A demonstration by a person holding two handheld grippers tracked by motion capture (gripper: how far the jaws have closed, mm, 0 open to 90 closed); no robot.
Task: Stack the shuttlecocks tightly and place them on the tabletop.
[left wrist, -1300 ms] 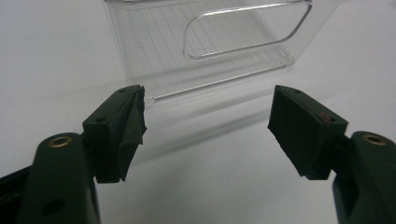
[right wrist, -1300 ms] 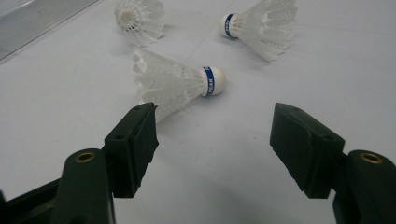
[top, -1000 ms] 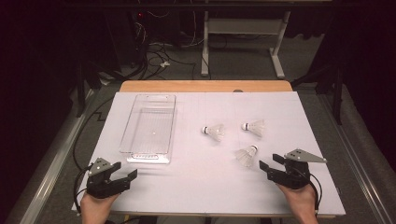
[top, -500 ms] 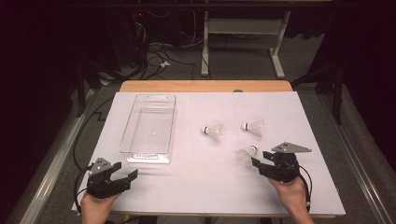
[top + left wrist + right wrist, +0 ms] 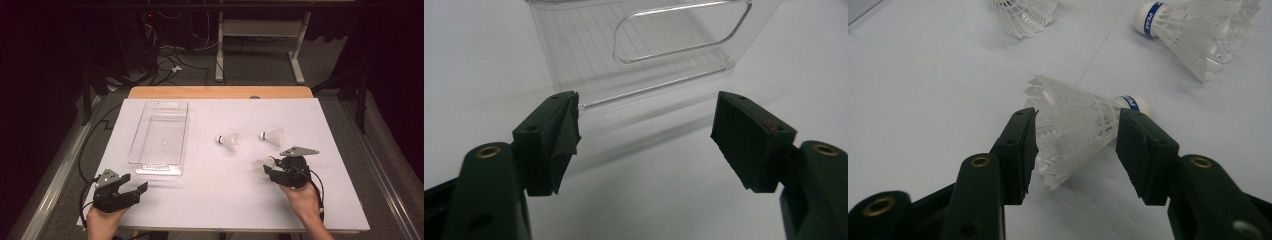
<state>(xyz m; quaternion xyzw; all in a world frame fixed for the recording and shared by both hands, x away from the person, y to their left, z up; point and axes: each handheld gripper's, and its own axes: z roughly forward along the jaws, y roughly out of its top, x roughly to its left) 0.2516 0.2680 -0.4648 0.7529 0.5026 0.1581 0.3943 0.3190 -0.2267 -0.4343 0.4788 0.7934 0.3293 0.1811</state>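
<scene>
Right tool (image 5: 268,169) advanced | jaws closing around shuttlecock (image 5: 1075,122)

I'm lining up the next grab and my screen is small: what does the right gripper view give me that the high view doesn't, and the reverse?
Right gripper view: the nearest shuttlecock lies on its side between the right tongs, whose jaws have just been closing; the pads flank the feathers, and I cannot tell if they touch. The blue band on its cork is readable.

High view: the clear bin, the left tongs open near the table's front edge, and the person's hands.

Both: the right tongs, the nearest shuttlecock, and the other two shuttlecocks beyond it.
</scene>
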